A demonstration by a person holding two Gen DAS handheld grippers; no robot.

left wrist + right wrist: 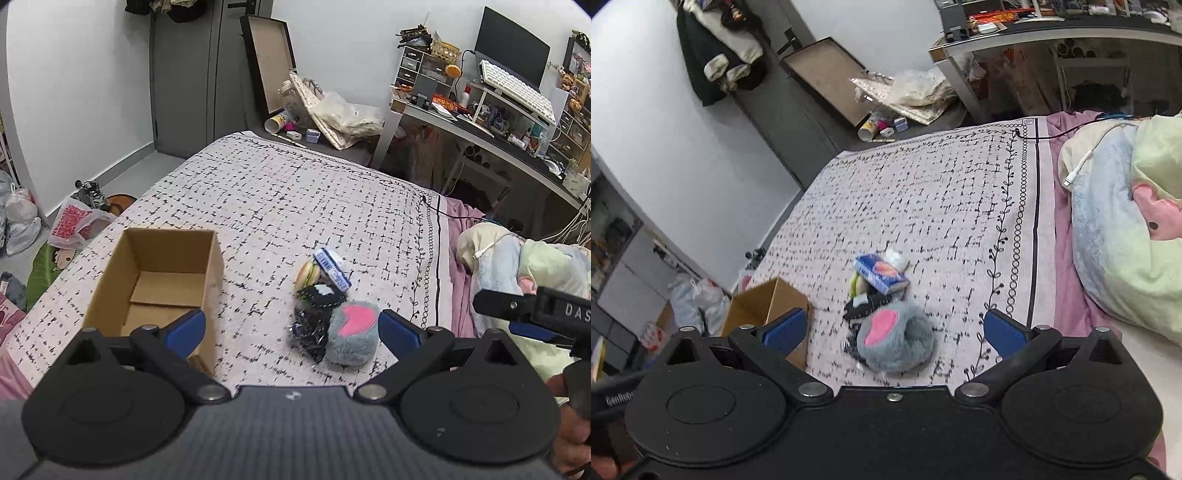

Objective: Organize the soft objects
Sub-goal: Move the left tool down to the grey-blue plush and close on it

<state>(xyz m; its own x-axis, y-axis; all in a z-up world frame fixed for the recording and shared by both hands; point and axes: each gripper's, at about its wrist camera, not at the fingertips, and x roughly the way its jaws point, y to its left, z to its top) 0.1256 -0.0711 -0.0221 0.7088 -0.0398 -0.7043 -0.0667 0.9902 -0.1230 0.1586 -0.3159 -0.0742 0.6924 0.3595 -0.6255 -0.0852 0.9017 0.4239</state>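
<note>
A small pile of soft things lies on the patterned bedspread [280,199]: a grey fluffy plush with a pink patch [352,332] [895,341], a black bundle in clear wrap [314,325] [866,304], a burger-shaped plush [307,275], and a blue tissue pack [331,267] [881,273]. An open, empty cardboard box [159,284] [761,306] stands to the pile's left. My left gripper [291,328] is open above the bed, nothing between its fingers. My right gripper [894,328] is open too, hovering over the grey plush without touching it.
A pastel pillow or duvet [1123,236] with a white cable lies on the right side of the bed. Bags [74,221] sit on the floor left of the bed. A cluttered desk [491,110] stands far right, a tilted frame [267,62] at the bed's foot.
</note>
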